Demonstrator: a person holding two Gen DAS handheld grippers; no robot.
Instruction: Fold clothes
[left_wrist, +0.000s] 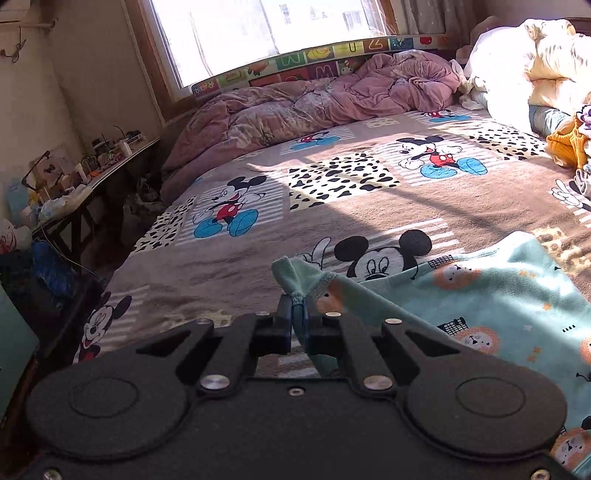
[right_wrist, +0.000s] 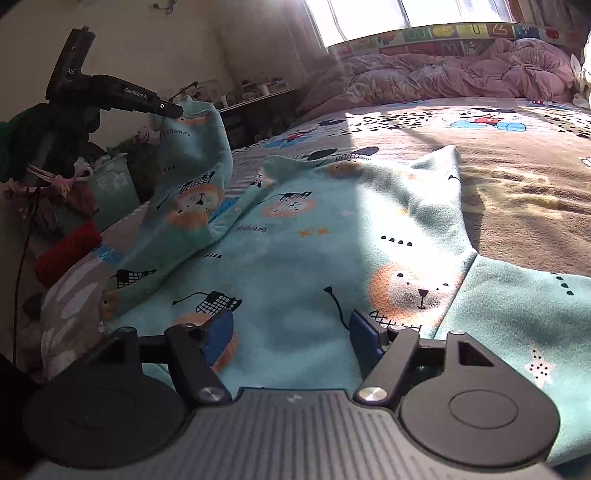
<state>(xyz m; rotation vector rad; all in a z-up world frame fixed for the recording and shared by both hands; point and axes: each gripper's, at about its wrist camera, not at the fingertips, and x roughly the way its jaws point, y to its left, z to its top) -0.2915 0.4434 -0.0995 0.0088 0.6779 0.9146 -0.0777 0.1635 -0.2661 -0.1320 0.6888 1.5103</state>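
Note:
A teal fleece garment (right_wrist: 295, 251) printed with orange lions lies spread on the bed. My left gripper (left_wrist: 298, 314) is shut on one end of it, a sleeve cuff (left_wrist: 299, 273), and holds that end up off the bed. In the right wrist view the left gripper (right_wrist: 173, 110) is up at the left, with the lifted sleeve (right_wrist: 195, 173) hanging from it. My right gripper (right_wrist: 291, 332) stands open low over the garment's near part, its blue pads (right_wrist: 364, 341) apart with cloth lying flat beneath them.
The bed carries a brown cartoon-mouse blanket (left_wrist: 332, 206). A crumpled pink quilt (left_wrist: 295, 107) lies along the window side, and white bedding (left_wrist: 535, 62) with orange clothes (left_wrist: 565, 144) sits at the far right. A cluttered desk (left_wrist: 74, 177) and a bin (right_wrist: 110, 184) stand left of the bed.

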